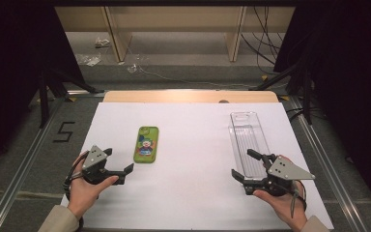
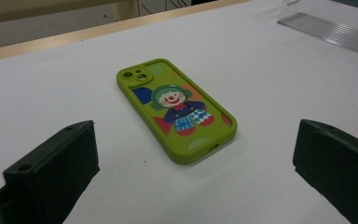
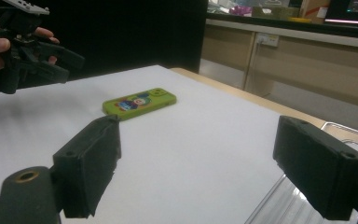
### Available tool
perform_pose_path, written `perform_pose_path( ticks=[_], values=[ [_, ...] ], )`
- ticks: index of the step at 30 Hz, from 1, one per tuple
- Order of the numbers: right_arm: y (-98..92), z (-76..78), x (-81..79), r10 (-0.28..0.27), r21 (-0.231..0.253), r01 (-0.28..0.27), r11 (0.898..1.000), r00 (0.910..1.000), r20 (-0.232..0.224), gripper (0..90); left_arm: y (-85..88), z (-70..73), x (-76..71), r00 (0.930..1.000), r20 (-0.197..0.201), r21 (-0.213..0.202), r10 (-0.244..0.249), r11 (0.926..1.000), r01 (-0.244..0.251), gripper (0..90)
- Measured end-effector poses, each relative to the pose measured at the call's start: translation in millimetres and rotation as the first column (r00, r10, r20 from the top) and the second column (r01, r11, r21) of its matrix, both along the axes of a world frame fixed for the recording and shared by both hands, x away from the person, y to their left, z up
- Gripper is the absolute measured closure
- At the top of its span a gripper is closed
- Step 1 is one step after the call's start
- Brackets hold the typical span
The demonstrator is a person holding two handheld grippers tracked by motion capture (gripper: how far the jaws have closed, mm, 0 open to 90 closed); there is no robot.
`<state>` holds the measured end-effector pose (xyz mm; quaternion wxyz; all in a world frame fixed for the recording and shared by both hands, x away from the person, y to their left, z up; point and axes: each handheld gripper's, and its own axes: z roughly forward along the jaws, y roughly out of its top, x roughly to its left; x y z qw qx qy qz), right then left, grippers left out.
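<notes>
A green phone case [image 1: 146, 144] with a clown picture lies flat on the white sheet, left of the middle. My left gripper [image 1: 121, 159] hovers just to its near left, open with nothing between its jaws. In the left gripper view the phone case [image 2: 177, 109] lies just ahead of the wide-apart jaws of the left gripper [image 2: 193, 140]. At the right, my right gripper [image 1: 241, 163] is open beside the near end of a clear plastic tray [image 1: 248, 140]. The right gripper view looks past the right gripper [image 3: 198, 135] to the phone case [image 3: 140, 102] and the left gripper [image 3: 32, 51].
A white sheet [image 1: 193, 193] covers the wooden table [image 1: 188, 95]. The clear tray [image 3: 303, 205] has nothing in it. Metal rails run along both sides, and black curtains hang left and right. Cables and a wooden frame lie on the floor beyond the table.
</notes>
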<state>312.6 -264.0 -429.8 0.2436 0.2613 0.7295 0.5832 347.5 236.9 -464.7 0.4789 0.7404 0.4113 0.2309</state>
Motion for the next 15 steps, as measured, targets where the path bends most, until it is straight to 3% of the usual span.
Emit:
perform_pose_path(
  ticks=[15],
  values=[
    [2.6, -0.9, 1.1, 0.006, -0.008, -0.006, 1.000, 1.0000, -0.004, 16.5, -0.4, 1.8, -0.2, 0.9999, 0.011, -0.002, 0.007, 1.0000, -0.007, 1.1]
  ],
)
